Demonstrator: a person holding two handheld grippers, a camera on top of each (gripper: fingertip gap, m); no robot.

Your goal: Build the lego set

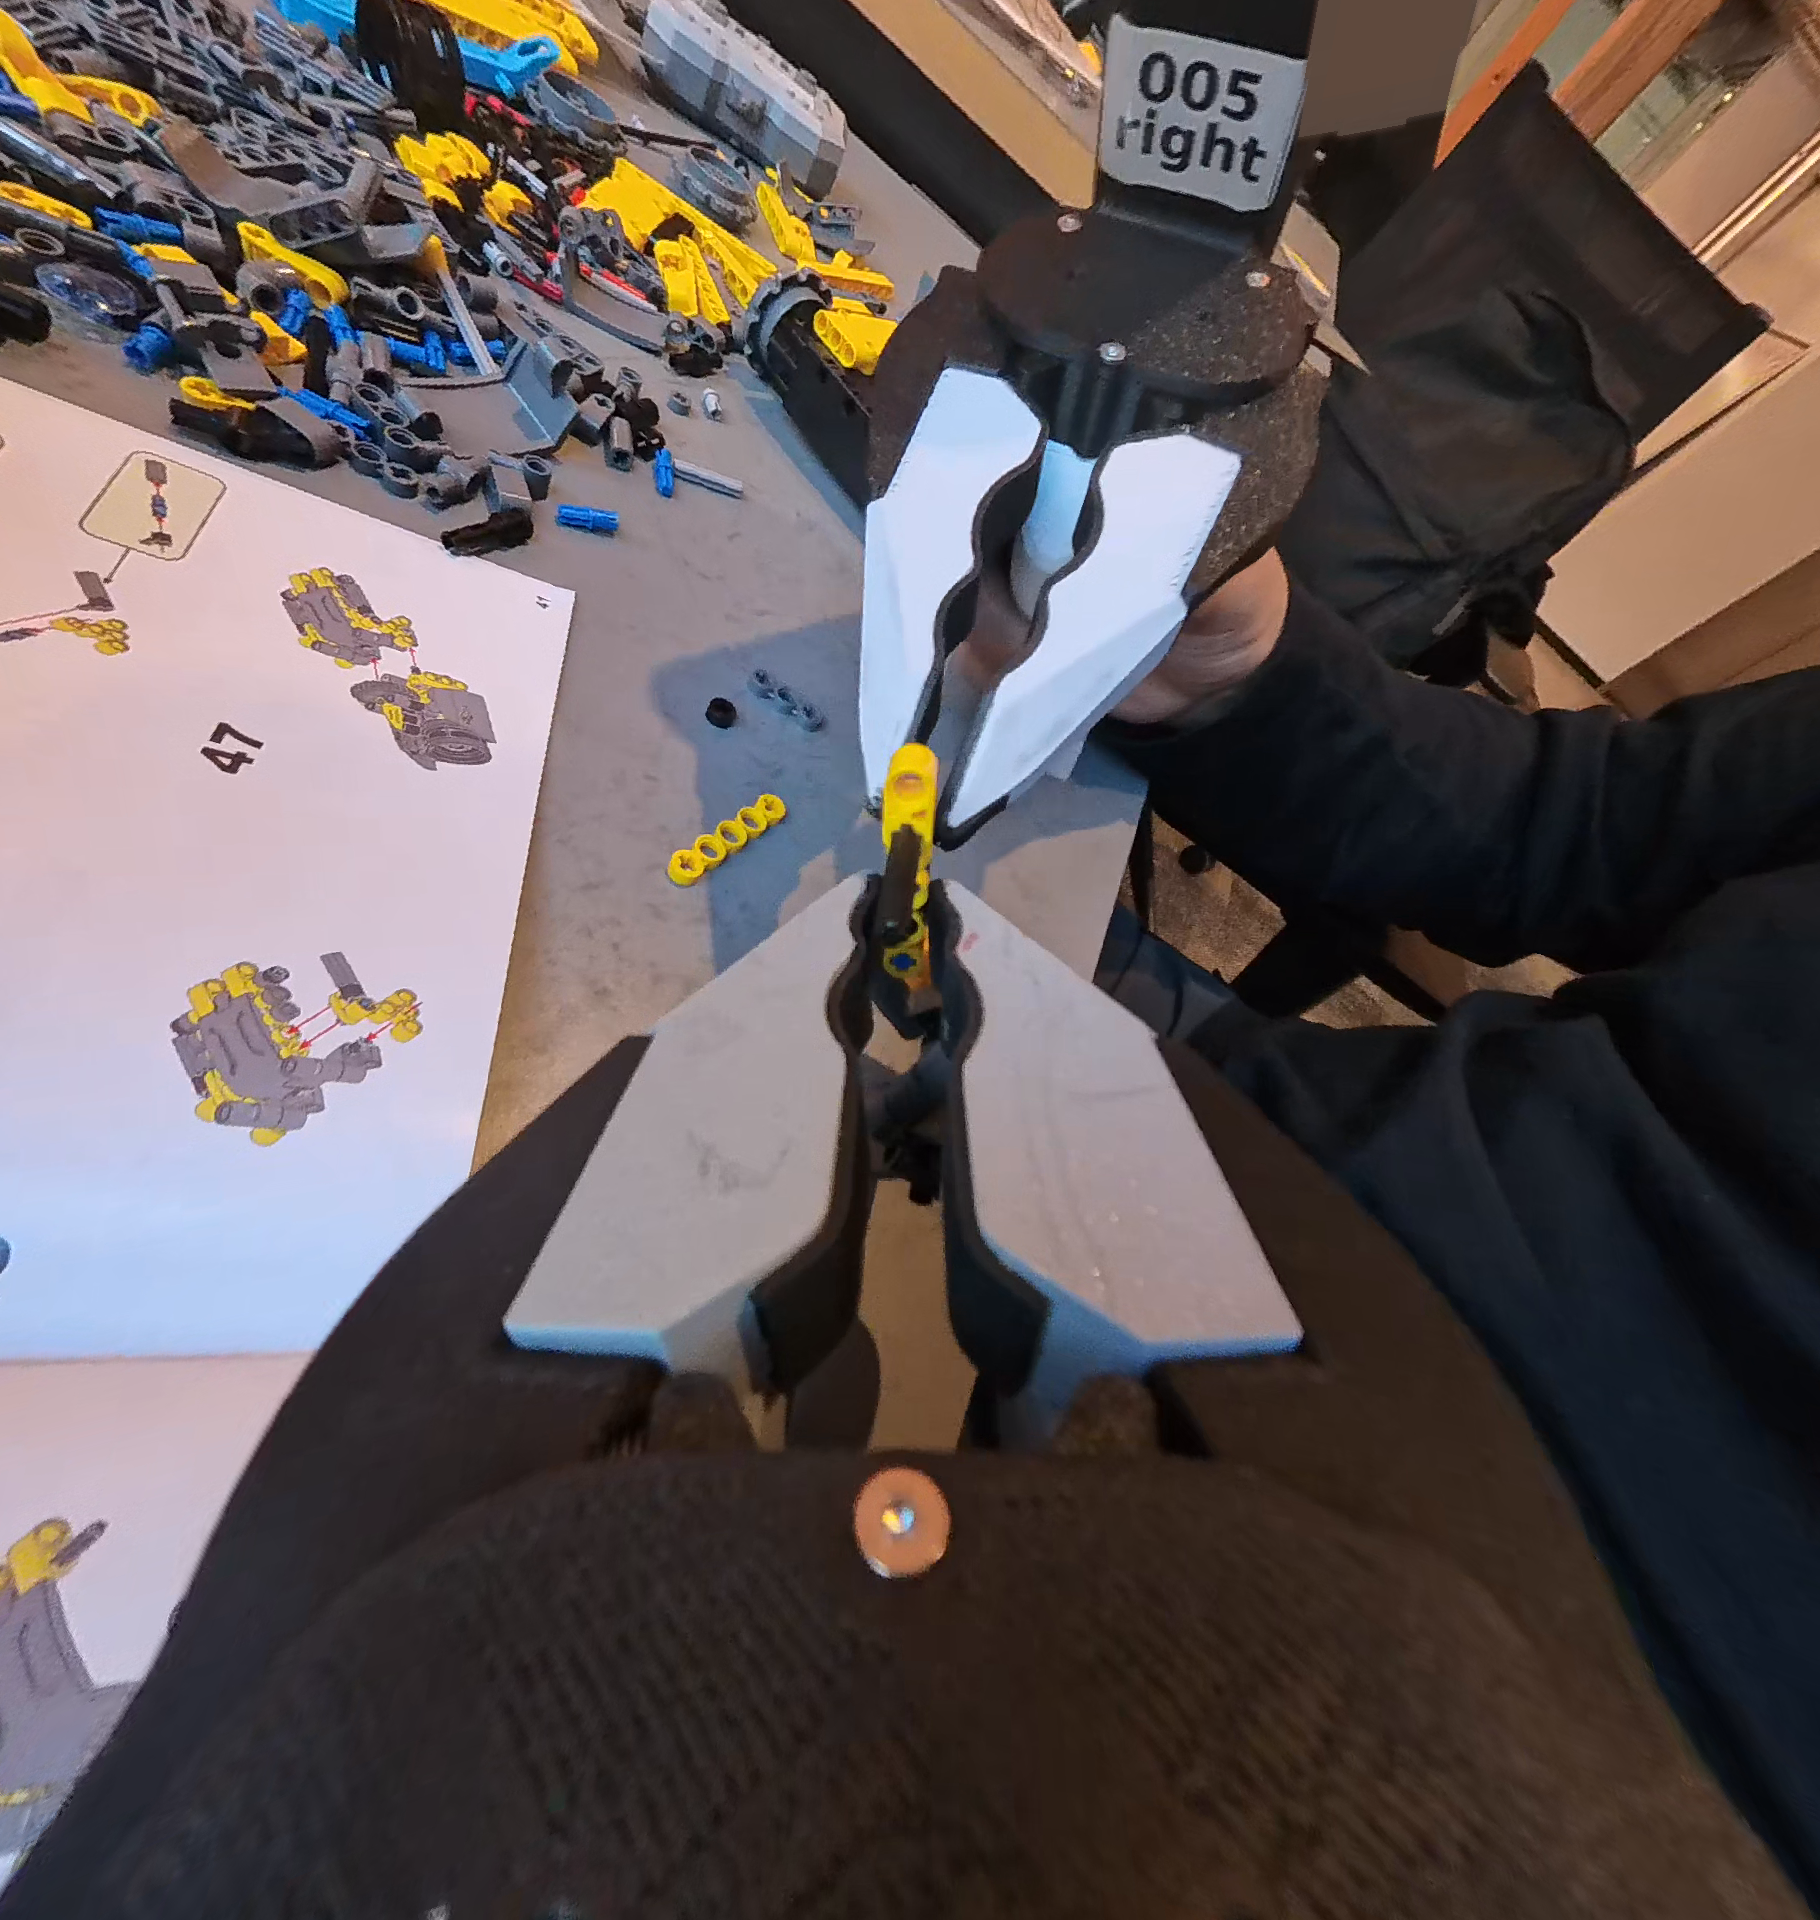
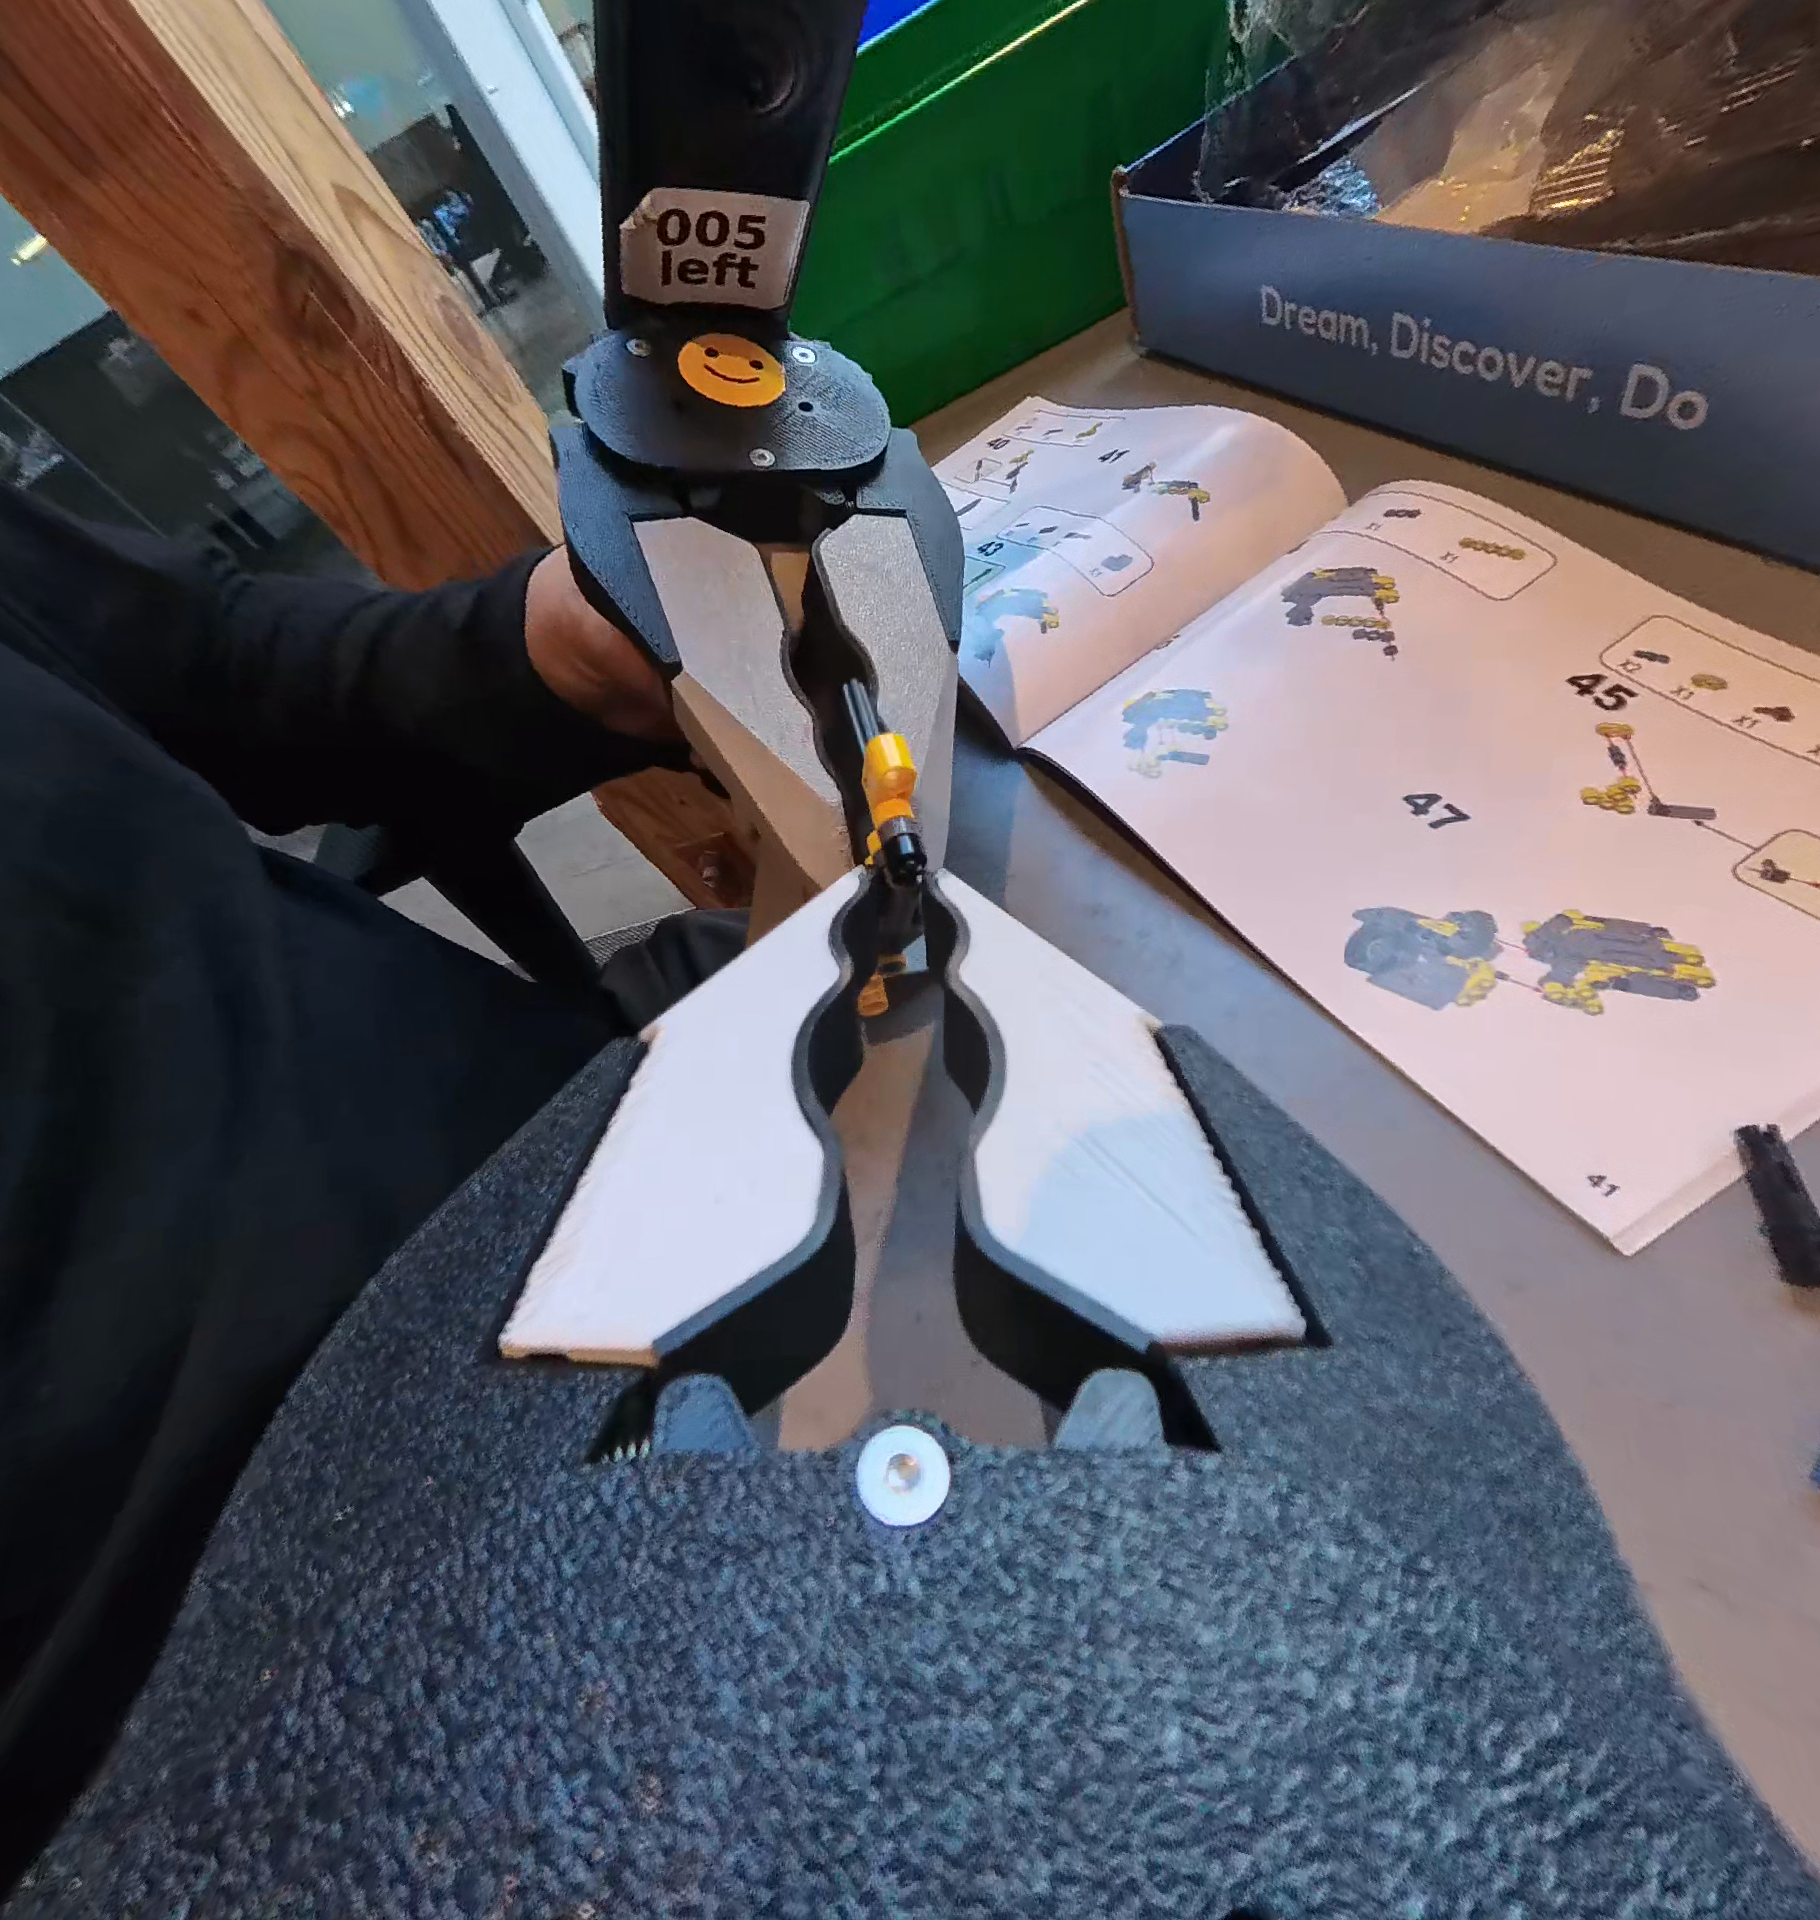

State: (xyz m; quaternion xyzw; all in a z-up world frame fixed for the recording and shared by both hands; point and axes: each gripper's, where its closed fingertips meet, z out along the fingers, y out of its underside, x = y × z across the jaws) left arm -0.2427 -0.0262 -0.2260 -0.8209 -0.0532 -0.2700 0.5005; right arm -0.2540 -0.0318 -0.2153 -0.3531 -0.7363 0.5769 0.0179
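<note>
My left tongs and right tongs meet tip to tip above the desk edge, both pinching one small yellow and black brick assembly that bridges the gap between them. Its long axis runs along both pairs of tongs, from one set of tips into the other, its yellow end inside the right tongs. A loose yellow beam lies just beside them on the desk, near the open instruction booklet.

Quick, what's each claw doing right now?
Left gripper: shut on the small yellow-and-black toy brick piece.
Right gripper: shut on the same piece's other end.
</note>
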